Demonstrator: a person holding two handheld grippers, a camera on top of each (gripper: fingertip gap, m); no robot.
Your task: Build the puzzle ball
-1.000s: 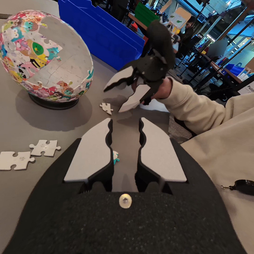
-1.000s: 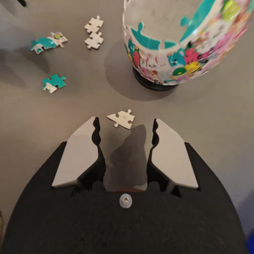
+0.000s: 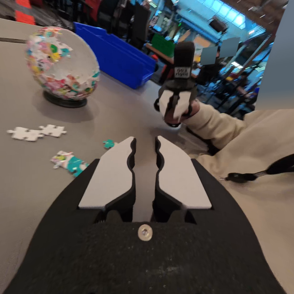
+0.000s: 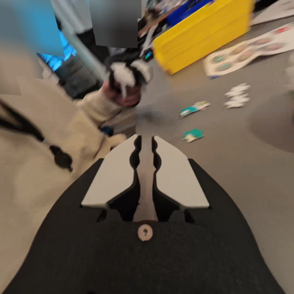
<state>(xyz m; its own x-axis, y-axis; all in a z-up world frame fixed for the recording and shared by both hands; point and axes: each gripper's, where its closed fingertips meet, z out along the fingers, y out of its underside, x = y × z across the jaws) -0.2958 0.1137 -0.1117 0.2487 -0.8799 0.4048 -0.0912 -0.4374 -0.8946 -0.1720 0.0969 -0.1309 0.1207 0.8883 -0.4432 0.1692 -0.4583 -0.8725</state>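
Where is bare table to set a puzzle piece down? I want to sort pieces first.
Free: the grey table between the puzzle ball on its stand and the right hand-held gripper, up to the blue bin. Crowded: left of the left hand-held gripper, where white pieces and coloured pieces lie.

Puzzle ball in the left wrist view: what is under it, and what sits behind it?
The puzzle ball rests on a round black stand on the grey table. A blue bin sits behind it. The stand's inside is hidden by the ball.
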